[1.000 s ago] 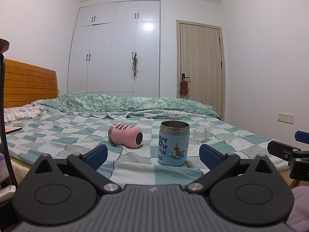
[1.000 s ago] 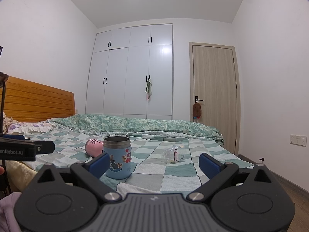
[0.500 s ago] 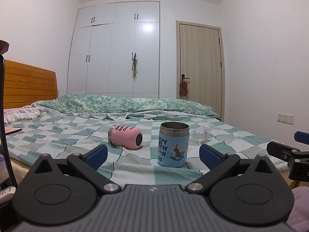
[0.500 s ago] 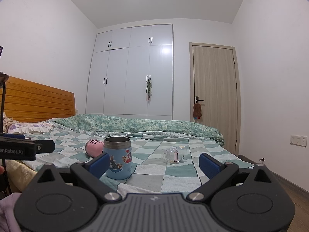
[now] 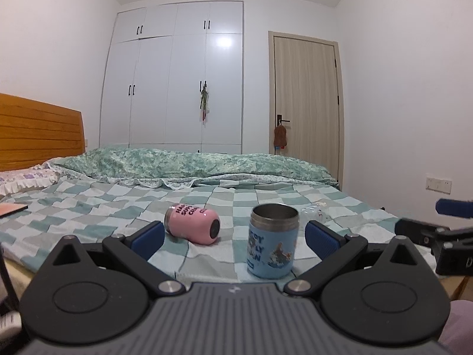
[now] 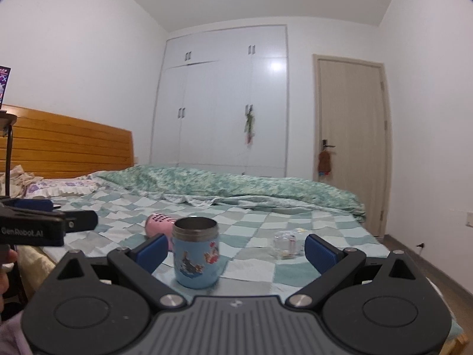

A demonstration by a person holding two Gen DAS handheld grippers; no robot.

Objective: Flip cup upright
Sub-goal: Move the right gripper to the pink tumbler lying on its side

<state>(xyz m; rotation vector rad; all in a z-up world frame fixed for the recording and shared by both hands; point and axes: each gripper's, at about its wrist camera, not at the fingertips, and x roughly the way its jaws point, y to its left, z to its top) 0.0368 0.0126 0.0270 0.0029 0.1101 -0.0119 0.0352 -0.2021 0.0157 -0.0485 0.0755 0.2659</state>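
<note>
You hold both the left gripper (image 5: 233,235) and the right gripper (image 6: 233,250) short of the bed (image 5: 88,207), jaws spread wide and gripping nothing. The pink cup (image 5: 193,224) lies on its side on the checked sheet, left of the upright blue cup (image 5: 272,241). A clear cup (image 6: 285,244) beyond seems tipped too, though it is hard to read.

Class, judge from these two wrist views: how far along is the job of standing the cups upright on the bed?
Done: the blue cup stands upright on the checked blanket, mouth up. In hand: nothing; the left gripper and right gripper are both open and empty, short of the cups. Left: the pink cup lies on its side, and the clear cup behind also seems tipped over.
</note>
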